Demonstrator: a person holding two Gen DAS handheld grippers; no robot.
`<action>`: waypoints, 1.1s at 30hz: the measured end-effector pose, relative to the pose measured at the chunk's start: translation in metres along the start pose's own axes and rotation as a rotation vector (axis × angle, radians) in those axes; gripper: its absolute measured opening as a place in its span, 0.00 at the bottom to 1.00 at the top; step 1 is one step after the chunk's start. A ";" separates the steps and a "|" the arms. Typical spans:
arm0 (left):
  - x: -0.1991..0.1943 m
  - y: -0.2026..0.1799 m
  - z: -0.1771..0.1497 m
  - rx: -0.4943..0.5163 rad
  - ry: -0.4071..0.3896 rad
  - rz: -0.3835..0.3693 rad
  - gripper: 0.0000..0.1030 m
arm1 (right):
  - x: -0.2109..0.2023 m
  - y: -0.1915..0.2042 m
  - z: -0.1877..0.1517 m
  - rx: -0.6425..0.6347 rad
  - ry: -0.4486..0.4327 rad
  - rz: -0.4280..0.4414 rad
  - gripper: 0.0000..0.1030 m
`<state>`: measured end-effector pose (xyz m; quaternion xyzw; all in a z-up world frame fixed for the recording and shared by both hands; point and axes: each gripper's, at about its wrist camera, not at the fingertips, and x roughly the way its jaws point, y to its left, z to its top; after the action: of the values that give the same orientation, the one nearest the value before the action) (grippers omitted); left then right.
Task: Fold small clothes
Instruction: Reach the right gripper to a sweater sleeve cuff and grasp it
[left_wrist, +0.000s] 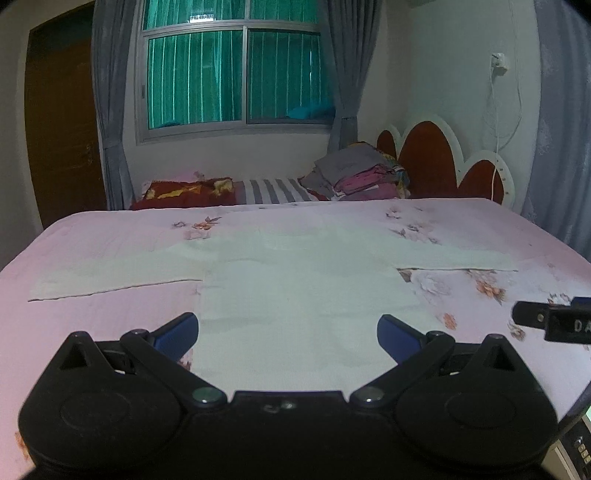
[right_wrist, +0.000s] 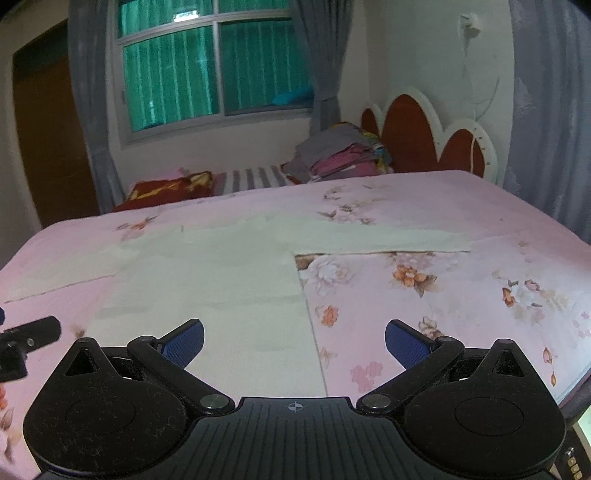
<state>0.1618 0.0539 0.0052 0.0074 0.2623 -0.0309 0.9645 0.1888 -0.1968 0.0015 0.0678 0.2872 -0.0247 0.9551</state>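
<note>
A pale cream long-sleeved top (left_wrist: 295, 288) lies flat on the pink floral bed sheet (left_wrist: 110, 325), body toward me, sleeves spread left and right. My left gripper (left_wrist: 288, 332) is open and empty, hovering over the top's lower body. My right gripper (right_wrist: 294, 338) is open and empty, over the top's right body edge (right_wrist: 310, 314). The top also shows in the right wrist view (right_wrist: 207, 280). Part of the right gripper shows at the right edge of the left wrist view (left_wrist: 554, 319), and part of the left gripper at the left edge of the right wrist view (right_wrist: 26, 338).
A pile of folded clothes (left_wrist: 354, 173) sits at the bed's far side by the red and white headboard (left_wrist: 436, 158). A red patterned pillow (left_wrist: 184, 192) and a striped cloth (left_wrist: 273, 190) lie behind the bed. A window with grey curtains (left_wrist: 236, 74) is on the far wall.
</note>
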 end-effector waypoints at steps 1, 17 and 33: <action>0.006 0.002 0.002 -0.005 0.011 -0.010 1.00 | 0.003 0.001 0.002 -0.001 0.000 -0.009 1.00; 0.102 -0.023 0.024 -0.093 0.053 -0.099 1.00 | 0.072 -0.082 0.041 0.116 -0.007 -0.123 1.00; 0.262 -0.100 0.066 -0.121 0.266 -0.002 0.98 | 0.233 -0.304 0.099 0.432 0.012 -0.147 0.56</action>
<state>0.4144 -0.0624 -0.0703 -0.0470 0.3890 -0.0149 0.9199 0.4110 -0.5135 -0.0808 0.2497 0.2852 -0.1545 0.9124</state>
